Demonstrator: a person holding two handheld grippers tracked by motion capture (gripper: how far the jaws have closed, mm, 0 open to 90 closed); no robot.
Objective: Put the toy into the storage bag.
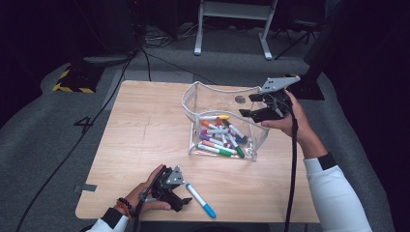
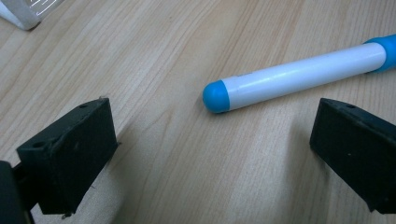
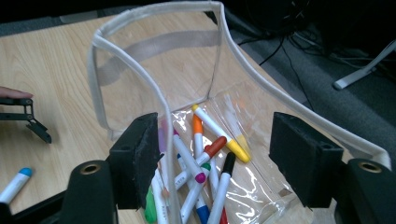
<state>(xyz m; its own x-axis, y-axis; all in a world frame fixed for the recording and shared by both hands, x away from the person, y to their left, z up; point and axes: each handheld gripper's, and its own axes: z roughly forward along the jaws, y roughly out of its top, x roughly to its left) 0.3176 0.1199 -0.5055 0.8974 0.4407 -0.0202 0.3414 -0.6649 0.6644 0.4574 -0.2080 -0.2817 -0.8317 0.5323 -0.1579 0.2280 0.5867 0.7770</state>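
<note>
- The left gripper (image 1: pixel 170 189) is seen at the near left of the wooden table (image 1: pixel 145 140) in the high view, held low over the board by the person's left hand (image 1: pixel 145 191), with a beaded band at the wrist.
- Its jaws are spread apart and nothing is clasped; in the left gripper view the bare wood lies between them.
- A blue-capped marker (image 1: pixel 200 200) lies flat on the table just beside that gripper, to its right. In the left gripper view its blue end (image 2: pixel 216 96) is seen ahead of the jaws, between their lines but not touched by either.
- Toward the middle right of the table a clear plastic pouch (image 1: pixel 193 99) with a pale trimmed rim stands open.
- A heap of coloured markers (image 1: pixel 222 137) is seen lying inside the pouch, on its bottom.
- The right gripper (image 1: pixel 265 107) is held above the pouch's far right rim by the right hand (image 1: pixel 292 121), a white sleeve behind it.
- Its jaws are released and wide apart, holding nothing; in the right gripper view the pouch rim (image 3: pixel 154 93) is seen passing close by one jaw, with the markers below.
</note>
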